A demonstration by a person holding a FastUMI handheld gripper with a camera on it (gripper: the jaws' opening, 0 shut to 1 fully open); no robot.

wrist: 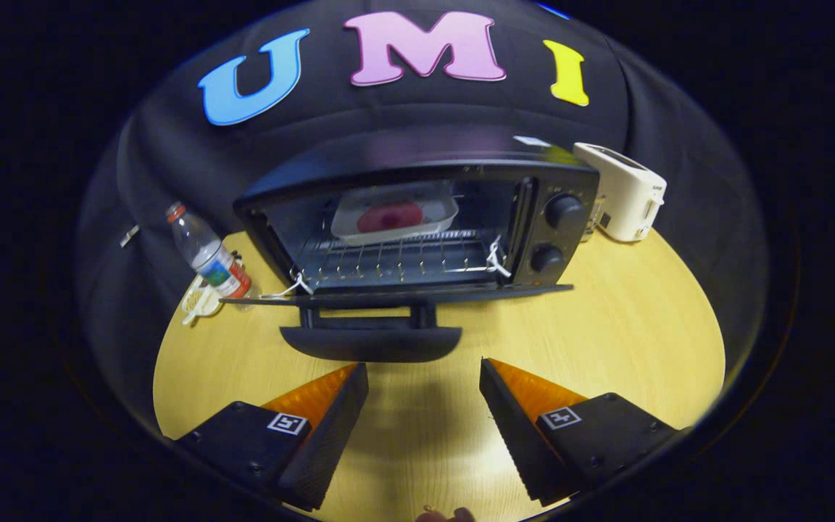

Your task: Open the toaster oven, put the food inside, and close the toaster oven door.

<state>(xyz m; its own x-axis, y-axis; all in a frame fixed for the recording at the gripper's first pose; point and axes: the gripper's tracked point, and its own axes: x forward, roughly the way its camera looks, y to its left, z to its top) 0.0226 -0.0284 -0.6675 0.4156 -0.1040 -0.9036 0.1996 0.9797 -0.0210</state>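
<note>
A black toaster oven [417,217] stands at the back of the round wooden table [642,326], its door [388,293] folded down flat toward me. The door's handle [370,342] lies just ahead of my fingertips. Inside, on the wire rack [396,261], rests a white tray [396,214] holding a red piece of food [390,216]. My gripper [423,370] hovers over the table in front of the door, open, with nothing between its fingers.
A plastic water bottle [207,254] stands left of the oven beside a small pale object [198,301]. A white toaster [624,190] sits to the oven's right. Two knobs [555,232] are on the oven's right panel.
</note>
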